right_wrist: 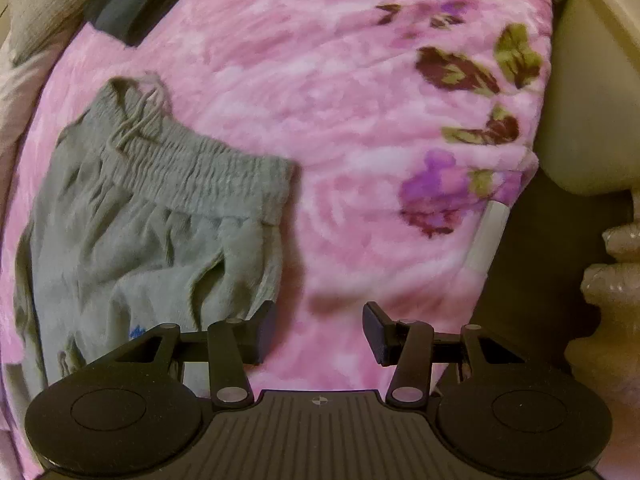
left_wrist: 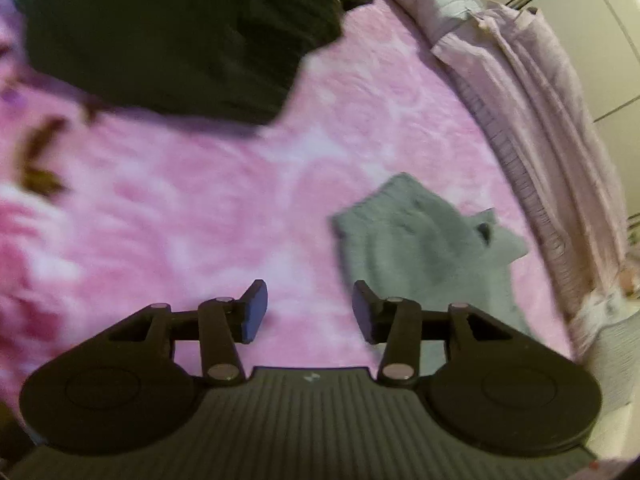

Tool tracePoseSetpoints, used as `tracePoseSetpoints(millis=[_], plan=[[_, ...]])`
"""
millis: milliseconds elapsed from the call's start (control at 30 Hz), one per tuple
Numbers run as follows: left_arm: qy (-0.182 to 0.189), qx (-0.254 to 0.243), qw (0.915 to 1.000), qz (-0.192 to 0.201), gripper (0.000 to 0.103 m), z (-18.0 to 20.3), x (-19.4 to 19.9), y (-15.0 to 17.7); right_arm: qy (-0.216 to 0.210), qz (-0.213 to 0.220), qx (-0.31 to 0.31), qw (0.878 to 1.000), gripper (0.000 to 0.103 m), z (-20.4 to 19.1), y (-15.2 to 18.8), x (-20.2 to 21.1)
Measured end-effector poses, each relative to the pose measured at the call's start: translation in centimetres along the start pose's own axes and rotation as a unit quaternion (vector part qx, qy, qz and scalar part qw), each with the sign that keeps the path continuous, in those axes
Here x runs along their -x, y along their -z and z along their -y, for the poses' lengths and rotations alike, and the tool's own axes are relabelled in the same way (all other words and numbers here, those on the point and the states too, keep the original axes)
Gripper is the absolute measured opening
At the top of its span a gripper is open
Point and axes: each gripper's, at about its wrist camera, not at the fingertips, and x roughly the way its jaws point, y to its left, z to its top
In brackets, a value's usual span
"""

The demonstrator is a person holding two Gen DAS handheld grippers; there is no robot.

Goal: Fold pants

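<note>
Both claws point steeply down over the pink blanket [right_wrist: 340, 128], left claw [left_wrist: 310, 312] and right claw [right_wrist: 320, 334] parted and empty beside the grey pants [right_wrist: 152, 216].

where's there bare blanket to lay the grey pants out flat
The widest bare stretch of the pink blanket lies between the grey pants and the flower print near the bed's edge. The left wrist view shows another bare stretch between the dark garment and the pants. It is crowded by the lilac bedding.
</note>
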Motion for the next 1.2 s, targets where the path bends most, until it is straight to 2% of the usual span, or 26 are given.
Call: tracePoseSetpoints(millis=[133,233,267,300,333,400,500,533,633,767,800,833,867,933,1100,1200], plan=[[0.023,0.013,0.9996,-0.001,0.045,2.4,-5.1,-0.3,-0.013,0.015,-0.009,1.0,0.045,0.7,-0.2,0.2],[0.007,-0.015,0.9998,-0.006,0.045,4.0,-7.8,-0.1,-0.025,0.028,-0.005,0.999,0.045,1.0,-0.1,0.6],[-0.007,-0.027,0.9995,-0.015,0.038,4.5,-8.9,-0.1,-0.031,0.032,-0.005,0.999,0.045,1.2,-0.2,0.7],[-0.023,-0.04,0.9988,-0.018,0.014,4.9,-9.5,0.0,-0.034,0.035,-0.006,0.999,0.045,1.4,-0.1,0.8],[-0.033,-0.055,0.9978,-0.014,0.003,5.2,-9.4,0.1,-0.041,0.039,-0.009,0.998,0.046,1.7,-0.1,1.0],[-0.035,-0.071,0.9968,0.0,0.004,5.4,-7.7,0.1,-0.061,0.052,-0.013,0.997,0.048,2.1,0.1,1.4],[-0.035,-0.087,0.9949,0.039,0.004,4.6,-2.3,0.2,-0.105,0.07,-0.002,0.992,0.06,2.3,0.3,1.9],[-0.042,-0.093,0.9934,0.052,0.004,4.4,-0.5,0.2,-0.116,0.072,0.001,0.991,0.064,2.2,0.3,1.8],[-0.09,-0.105,0.9865,0.088,0.004,2.9,4.0,-0.3,-0.152,0.071,0.007,0.986,0.064,1.7,0.4,0.7],[-0.146,-0.101,0.9822,0.06,0.005,0.3,4.5,-0.5,-0.168,0.076,0.012,0.983,0.064,0.5,0.0,-2.3],[-0.158,-0.12,0.9787,0.055,0.005,0.2,3.8,-0.1,-0.169,0.074,0.016,0.983,0.06,0.1,-0.2,-2.9],[-0.169,-0.134,0.9752,0.051,0.005,0.3,2.9,0.3,-0.162,0.072,0.028,0.984,0.028,-0.5,-0.4,-3.4],[-0.177,-0.142,0.9727,0.047,0.005,0.2,2.2,0.7,-0.147,0.065,0.039,0.986,0.012,-1.0,-0.5,-3.8],[-0.184,-0.139,0.9719,0.048,0.005,-0.4,1.8,1.4,-0.145,0.07,0.055,0.986,0.004,-1.2,-0.6,-3.1],[-0.169,-0.143,0.9739,0.049,0.006,-1.4,3.0,2.5,-0.16,0.097,0.051,0.981,0.003,1.4,-1.5,2.4],[-0.193,-0.144,0.9703,0.021,0.008,-2.7,2.0,3.9,-0.12,0.088,0.062,0.987,0.003,1.9,-1.6,1.8]])
